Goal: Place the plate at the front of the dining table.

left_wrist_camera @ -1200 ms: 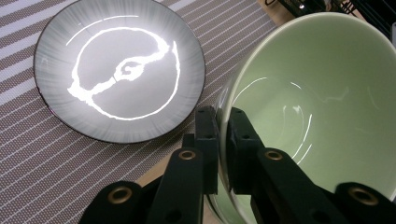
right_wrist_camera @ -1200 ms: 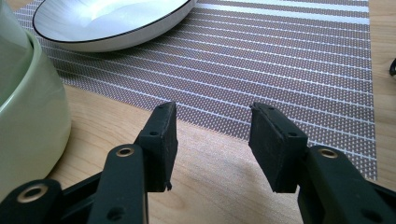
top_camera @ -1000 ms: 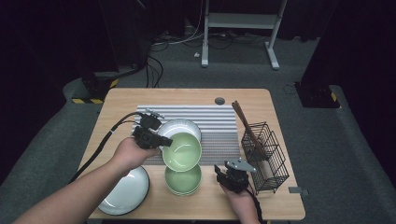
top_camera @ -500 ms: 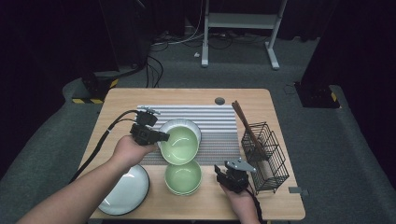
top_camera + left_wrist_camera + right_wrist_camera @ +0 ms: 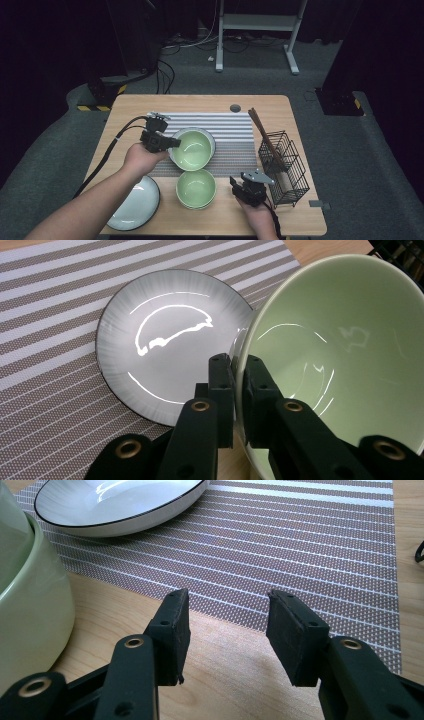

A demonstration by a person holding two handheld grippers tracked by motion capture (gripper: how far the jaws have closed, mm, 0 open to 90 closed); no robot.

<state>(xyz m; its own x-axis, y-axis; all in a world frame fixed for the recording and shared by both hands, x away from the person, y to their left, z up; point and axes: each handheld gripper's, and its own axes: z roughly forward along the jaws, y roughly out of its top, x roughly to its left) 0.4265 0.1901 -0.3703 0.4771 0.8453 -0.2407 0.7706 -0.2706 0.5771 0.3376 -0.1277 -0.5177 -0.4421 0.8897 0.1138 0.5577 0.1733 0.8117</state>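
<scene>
The green bowl (image 5: 192,149) hangs tilted over the grey plate (image 5: 165,345) on the striped placemat (image 5: 235,131), a little toward ten o'clock of the table's middle, its rim pinched by the left gripper (image 5: 169,143), which comes at it from nine o'clock. In the left gripper view the two jaws are clamped on the thin rim, one inside the bowl and one outside, with the plate lying below and toward ten o'clock of the bowl. The step in hand looks like setting this bowl down onto the plate. To do it well, the bowl should be levelled first, centred over the plate's well rather than its sloping edge, and lowered until its foot sits flat before the grip lets go; a rim pinch gives little hold against twisting, so a slow, steady descent seems wise. At six o'clock of the held bowl a stack of green bowls (image 5: 196,188) stands on the bare wood of the table (image 5: 280,107), a second grey plate (image 5: 137,205) lies at its eight o'clock, and a wire rack (image 5: 284,167) with chopsticks (image 5: 265,136) stands at three o'clock. The right gripper (image 5: 248,191) rests near the stack's right side, jaws parted about halfway with nothing between them.
</scene>
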